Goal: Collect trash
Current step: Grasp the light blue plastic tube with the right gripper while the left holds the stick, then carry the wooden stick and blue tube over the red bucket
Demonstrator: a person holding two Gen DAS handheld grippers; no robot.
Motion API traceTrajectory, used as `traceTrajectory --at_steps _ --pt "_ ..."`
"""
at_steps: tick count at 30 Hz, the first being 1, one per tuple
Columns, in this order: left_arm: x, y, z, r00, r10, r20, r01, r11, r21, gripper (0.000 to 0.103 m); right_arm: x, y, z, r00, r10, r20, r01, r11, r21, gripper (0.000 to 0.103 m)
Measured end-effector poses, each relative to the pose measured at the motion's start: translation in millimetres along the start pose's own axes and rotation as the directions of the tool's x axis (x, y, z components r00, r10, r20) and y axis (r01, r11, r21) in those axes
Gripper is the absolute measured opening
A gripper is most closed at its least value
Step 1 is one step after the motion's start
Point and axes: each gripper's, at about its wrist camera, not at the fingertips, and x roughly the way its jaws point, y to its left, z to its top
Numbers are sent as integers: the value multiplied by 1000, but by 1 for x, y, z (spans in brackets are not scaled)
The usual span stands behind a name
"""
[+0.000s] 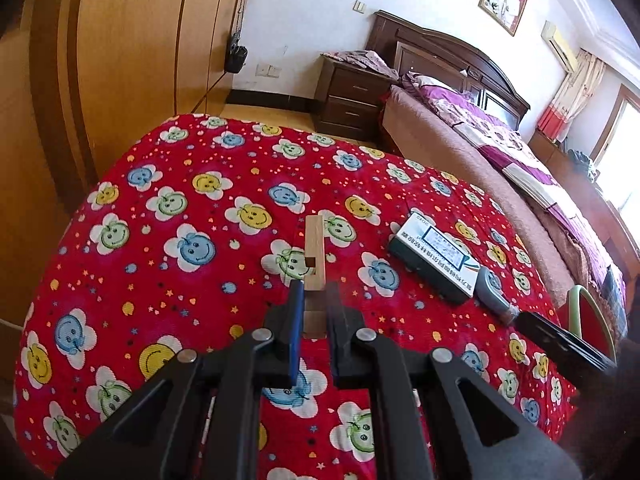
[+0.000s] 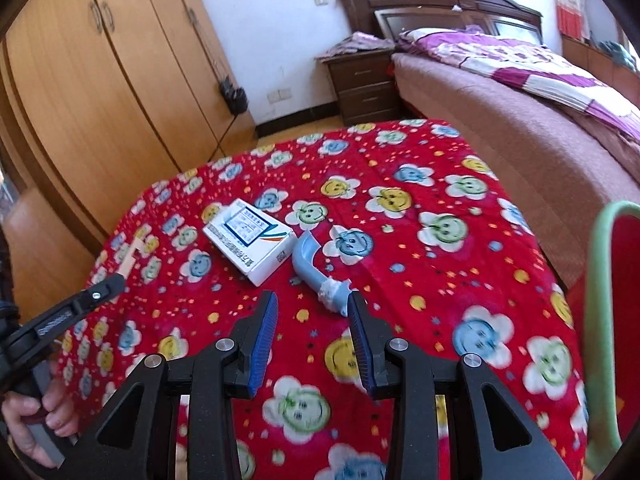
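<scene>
My left gripper (image 1: 315,291) is shut on the lower end of a notched wooden stick (image 1: 314,240), which stands up from the jaws over the red flower-print cloth (image 1: 180,300). To its right lie a white and dark box (image 1: 434,258) and a grey-blue bent tube (image 1: 494,292). In the right wrist view my right gripper (image 2: 314,300) is open with nothing between its blue pads. The tube (image 2: 316,268) lies just past its right fingertip and the box (image 2: 250,240) beyond it. At the left edge is the left gripper (image 2: 114,284) with the stick (image 2: 134,258).
A person's hand (image 2: 36,412) grips the left tool's handle. A green-framed red chair (image 2: 604,280) stands at the table's right edge. Behind are a bed (image 2: 520,132), a dark nightstand (image 2: 360,84) and a wooden wardrobe (image 2: 100,100).
</scene>
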Motion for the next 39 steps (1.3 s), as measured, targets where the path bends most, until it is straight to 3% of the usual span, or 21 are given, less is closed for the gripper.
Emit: traceTrajectory --at_steps 12,15,18,31,39 --pt "11 1 -1 1000 -18 -13 17 1000 -9 10 30 -5 9 997 -54 -47 52 998 -40 36" --pt "11 1 -1 1000 -20 -14 20 1000 -9 10 31 -3 10 997 -65 -46 62 996 -61 27" --pt "10 1 0 1000 -22 -12 22 1000 -10 10 30 -2 8 997 -61 -42 58 996 -61 25" --pt "-2 -5 -3 999 -44 -2 43 999 -2 10 -8 -5 -7 1000 14 27 -15 1000 15 25" --pt "-20 -11 -13 997 -80 1 80 997 -9 10 -45 -17 -22 996 17 86 -24 996 85 25"
